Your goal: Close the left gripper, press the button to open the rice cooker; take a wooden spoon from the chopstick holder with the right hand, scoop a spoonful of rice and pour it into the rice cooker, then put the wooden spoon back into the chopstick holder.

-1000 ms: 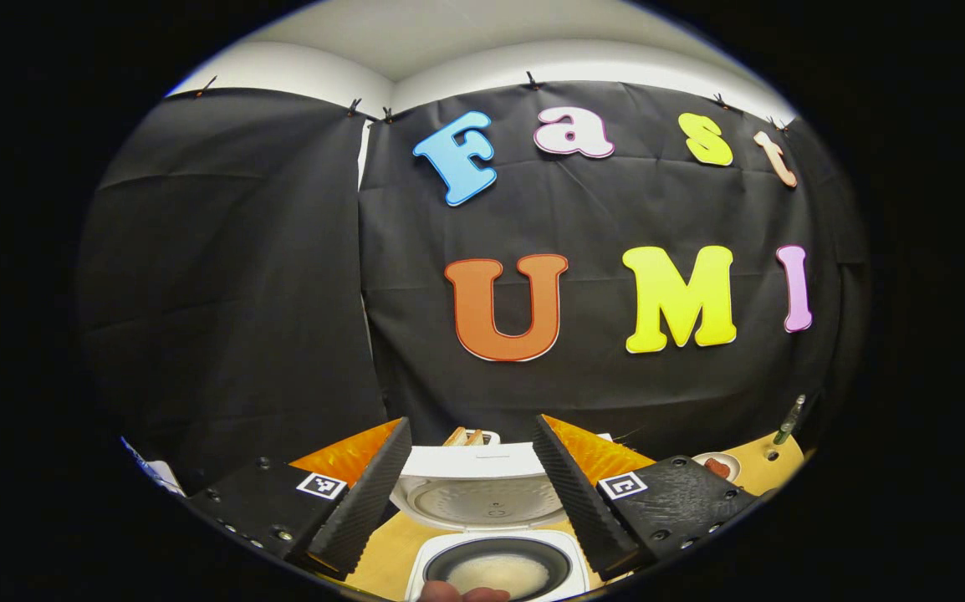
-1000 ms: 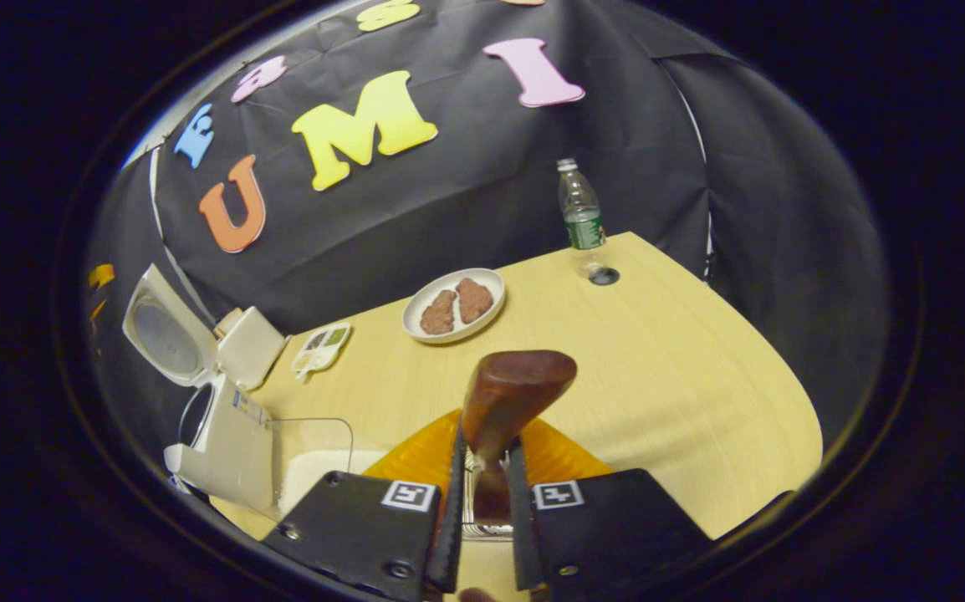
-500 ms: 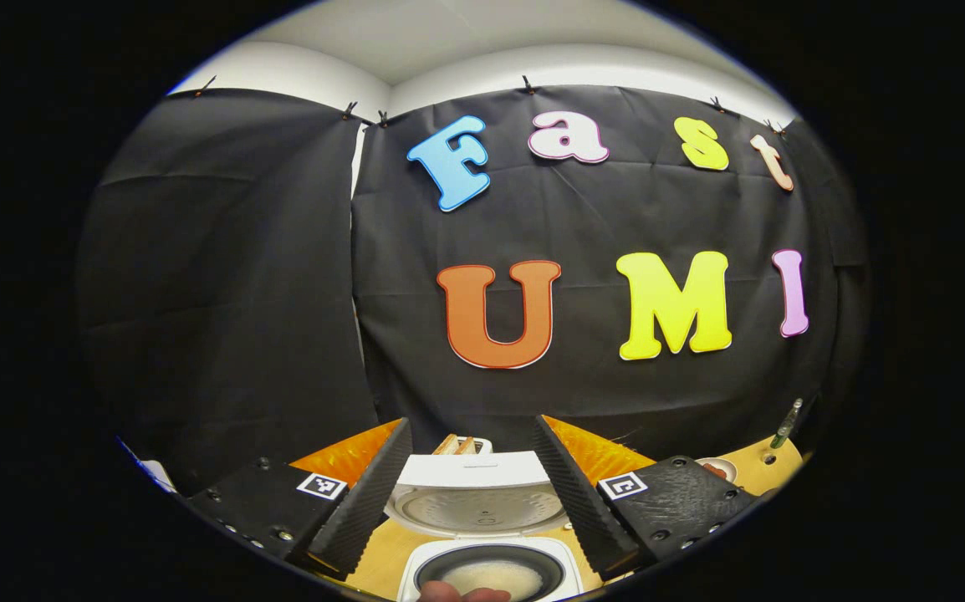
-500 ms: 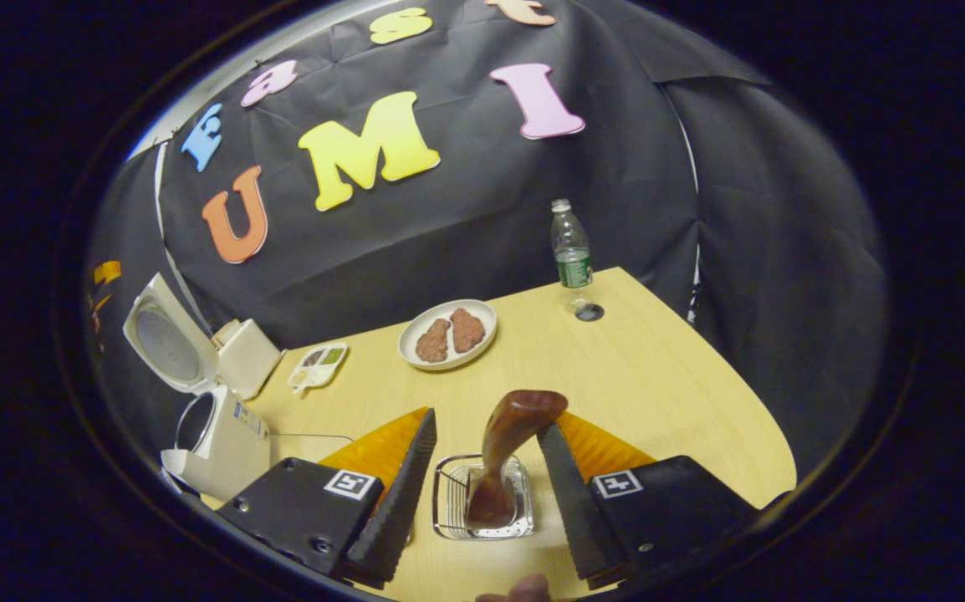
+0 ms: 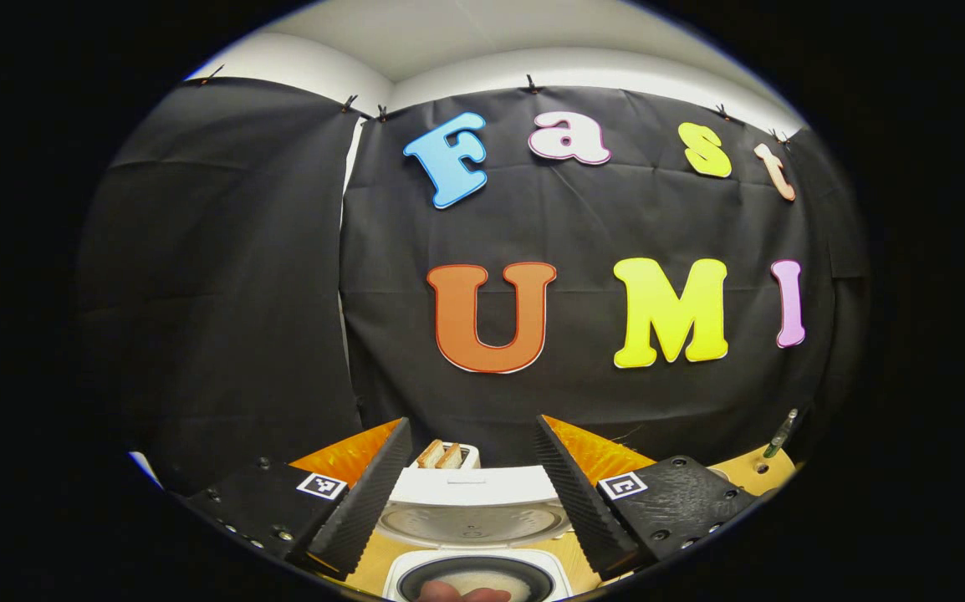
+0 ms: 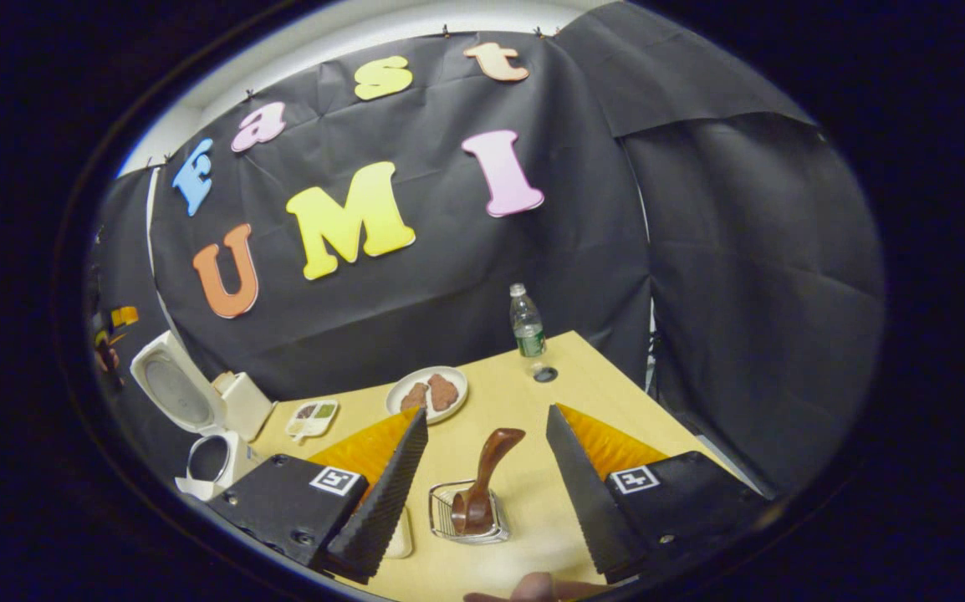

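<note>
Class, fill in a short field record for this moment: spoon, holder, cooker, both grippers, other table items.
wooden spoon: standing in the chopstick holder, free of both fingers
rice cooker: lid up, rice in pot
right gripper: open, above the holder
left gripper: open, over the cooker
also on table: plate, bottle, toaster

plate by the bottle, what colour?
White plate, with brown food; clearest in the right gripper view.
</note>
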Demonstrator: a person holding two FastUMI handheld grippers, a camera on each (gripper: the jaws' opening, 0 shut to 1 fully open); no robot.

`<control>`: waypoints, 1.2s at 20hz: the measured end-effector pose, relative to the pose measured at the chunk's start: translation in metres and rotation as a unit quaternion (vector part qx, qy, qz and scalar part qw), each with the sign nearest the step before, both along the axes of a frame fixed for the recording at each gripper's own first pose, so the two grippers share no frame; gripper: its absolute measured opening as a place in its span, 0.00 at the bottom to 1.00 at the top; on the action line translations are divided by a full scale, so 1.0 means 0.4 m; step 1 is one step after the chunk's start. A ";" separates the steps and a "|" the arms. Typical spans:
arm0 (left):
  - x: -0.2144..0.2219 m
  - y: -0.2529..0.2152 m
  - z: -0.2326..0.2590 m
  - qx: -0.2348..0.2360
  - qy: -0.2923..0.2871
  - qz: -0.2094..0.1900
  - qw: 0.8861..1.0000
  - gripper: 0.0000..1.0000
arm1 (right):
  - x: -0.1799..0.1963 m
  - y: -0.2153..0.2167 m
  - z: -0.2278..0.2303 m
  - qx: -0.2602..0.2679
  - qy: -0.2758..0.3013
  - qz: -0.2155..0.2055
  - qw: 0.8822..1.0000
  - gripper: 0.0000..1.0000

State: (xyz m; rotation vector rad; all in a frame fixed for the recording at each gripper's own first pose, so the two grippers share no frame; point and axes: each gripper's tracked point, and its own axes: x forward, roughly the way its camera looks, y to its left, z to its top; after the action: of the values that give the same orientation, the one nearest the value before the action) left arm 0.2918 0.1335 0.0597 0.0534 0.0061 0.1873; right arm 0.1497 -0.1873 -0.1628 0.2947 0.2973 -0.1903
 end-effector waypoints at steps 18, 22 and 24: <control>0.133 0.050 -0.087 -0.020 0.043 -0.009 0.999 0.94 | -0.221 0.010 0.029 0.008 0.014 -0.077 0.997 0.94; 0.140 0.040 -0.105 -0.027 0.053 -0.016 0.998 0.94 | -0.229 0.011 0.052 -0.002 0.008 -0.078 0.997 0.94; 0.138 0.022 -0.142 -0.040 0.082 -0.028 0.995 0.94 | -0.229 0.030 0.061 -0.003 0.006 -0.068 0.998 0.94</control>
State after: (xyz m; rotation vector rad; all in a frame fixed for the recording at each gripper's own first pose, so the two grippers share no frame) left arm 0.3471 0.1422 0.0030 -0.0103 0.1763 0.1251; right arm 0.0581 -0.1754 -0.1384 0.3086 0.2882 -0.3272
